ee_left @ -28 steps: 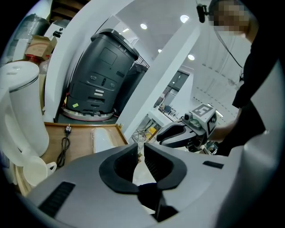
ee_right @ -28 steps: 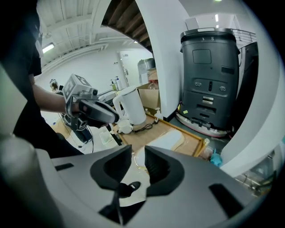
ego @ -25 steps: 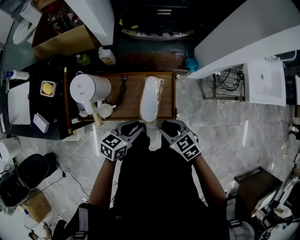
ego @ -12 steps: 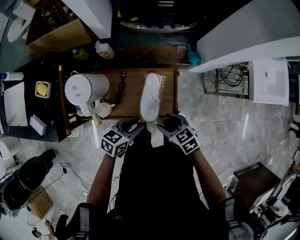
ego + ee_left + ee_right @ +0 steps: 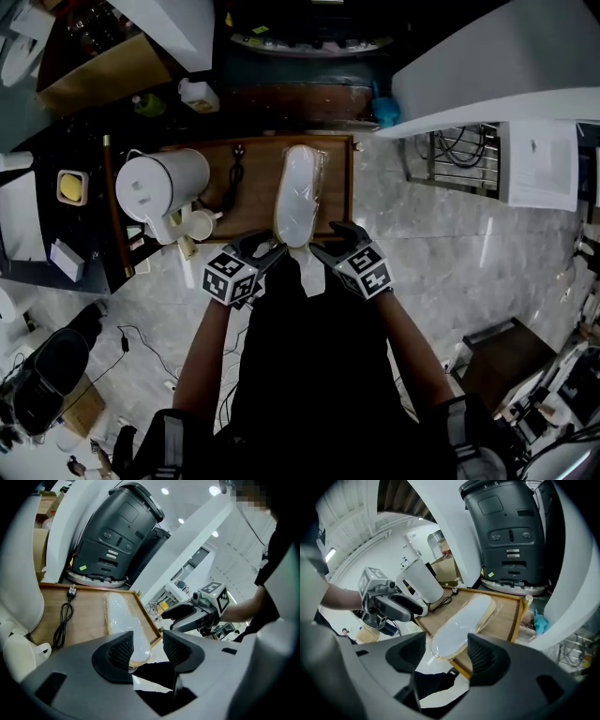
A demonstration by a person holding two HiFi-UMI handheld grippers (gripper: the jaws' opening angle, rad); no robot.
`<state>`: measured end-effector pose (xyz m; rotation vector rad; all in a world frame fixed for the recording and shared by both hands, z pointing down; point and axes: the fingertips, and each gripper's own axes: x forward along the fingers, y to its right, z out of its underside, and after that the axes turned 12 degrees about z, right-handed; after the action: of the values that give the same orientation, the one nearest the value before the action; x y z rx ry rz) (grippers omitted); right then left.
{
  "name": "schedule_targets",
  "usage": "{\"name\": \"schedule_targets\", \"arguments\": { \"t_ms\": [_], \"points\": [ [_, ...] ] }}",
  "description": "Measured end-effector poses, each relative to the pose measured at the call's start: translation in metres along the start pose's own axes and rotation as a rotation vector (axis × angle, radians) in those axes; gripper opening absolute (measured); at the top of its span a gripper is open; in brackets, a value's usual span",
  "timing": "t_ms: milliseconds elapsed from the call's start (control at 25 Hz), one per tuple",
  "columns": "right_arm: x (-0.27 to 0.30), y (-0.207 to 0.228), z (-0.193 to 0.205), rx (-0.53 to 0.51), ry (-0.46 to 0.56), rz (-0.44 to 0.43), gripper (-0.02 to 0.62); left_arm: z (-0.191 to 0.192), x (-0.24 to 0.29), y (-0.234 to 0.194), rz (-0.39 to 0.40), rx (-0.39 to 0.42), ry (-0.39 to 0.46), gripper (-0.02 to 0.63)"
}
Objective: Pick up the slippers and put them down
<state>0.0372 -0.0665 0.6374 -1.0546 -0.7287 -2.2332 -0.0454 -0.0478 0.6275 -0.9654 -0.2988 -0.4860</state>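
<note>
A pair of white slippers [image 5: 298, 192] wrapped in clear plastic lies lengthwise on the wooden tray [image 5: 255, 208], its near end jutting a little over the tray's front edge. My left gripper [image 5: 269, 253] and right gripper [image 5: 322, 246] flank that near end. Both sets of jaws are opening. In the left gripper view the slippers' [image 5: 123, 620] tip shows just beyond my left gripper [image 5: 147, 651], clear of the pads. In the right gripper view the slippers [image 5: 461, 625] lie ahead of my right gripper [image 5: 446, 656], with nothing pressed between the pads.
A white kettle [image 5: 159, 183], a small cup [image 5: 199, 223] and a black power cord [image 5: 234, 173] occupy the tray's left part. A dark machine [image 5: 117, 536] stands behind the tray. White counters [image 5: 487, 66] rise to the right over a marble floor [image 5: 441, 253].
The slippers' near end, which hung between the two grippers, now rests on the tray. Both grippers sank and their jaws spread apart.
</note>
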Motion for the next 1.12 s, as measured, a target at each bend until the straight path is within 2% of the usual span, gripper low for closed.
{"name": "schedule_targets", "arguments": {
  "t_ms": [400, 720, 1120],
  "points": [
    [0.031, 0.009, 0.022, 0.063, -0.070, -0.002, 0.301, 0.014, 0.012, -0.042, -0.046, -0.078, -0.013, 0.210],
    [0.054, 0.016, 0.021, 0.115, -0.077, -0.019, 0.324, 0.033, 0.024, -0.064, -0.041, -0.156, -0.059, 0.266],
    [0.071, 0.022, 0.030, 0.153, -0.104, -0.049, 0.325, 0.041, 0.037, -0.077, -0.040, -0.219, -0.050, 0.275]
  ]
}}
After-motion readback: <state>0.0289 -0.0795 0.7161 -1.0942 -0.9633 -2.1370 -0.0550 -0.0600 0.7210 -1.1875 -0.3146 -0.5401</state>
